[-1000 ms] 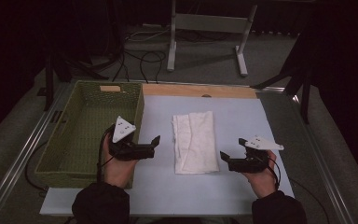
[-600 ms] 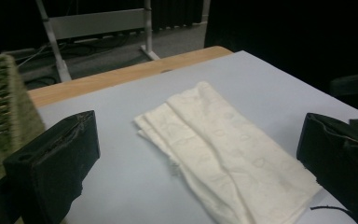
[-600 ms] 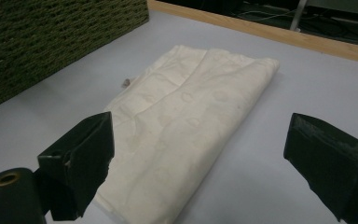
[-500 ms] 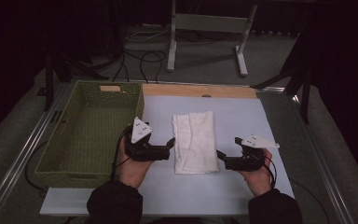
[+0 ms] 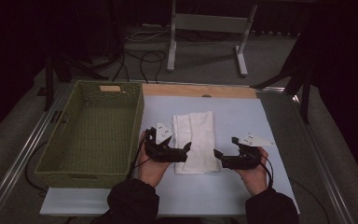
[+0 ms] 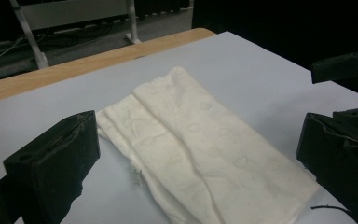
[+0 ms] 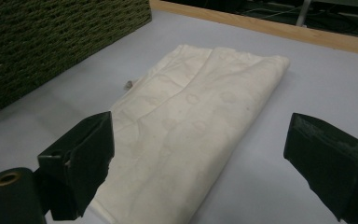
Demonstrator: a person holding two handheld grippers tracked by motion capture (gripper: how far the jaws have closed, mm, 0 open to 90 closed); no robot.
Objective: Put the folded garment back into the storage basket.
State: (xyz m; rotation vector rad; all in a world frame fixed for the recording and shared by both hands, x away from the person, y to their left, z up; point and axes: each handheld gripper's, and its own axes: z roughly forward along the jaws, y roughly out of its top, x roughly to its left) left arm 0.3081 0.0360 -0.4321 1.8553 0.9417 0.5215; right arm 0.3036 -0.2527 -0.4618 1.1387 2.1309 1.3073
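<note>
A folded white towel (image 5: 196, 140) lies lengthwise on the pale blue table top (image 5: 242, 116). My left gripper (image 5: 186, 150) is at the towel's near left edge, pointing right over the cloth. In the left gripper view its jaws stand wide apart, open, with the towel (image 6: 200, 149) between and just beyond them. My right gripper (image 5: 219, 156) is at the towel's near right corner, pointing left. It is open too, and the towel (image 7: 200, 112) lies ahead between its jaws. Neither gripper holds anything.
A green woven basket (image 5: 137, 119) with nothing in it stands at the left, close to the left hand, and its wall (image 7: 51, 42) also appears in the right gripper view. A wooden strip (image 5: 200, 90) borders the table's far edge. Metal rails (image 5: 23, 149) run along both sides.
My left gripper has moved right, from beside the basket to the towel's left edge. The right gripper has shifted slightly left toward the towel. The towel has not moved.
</note>
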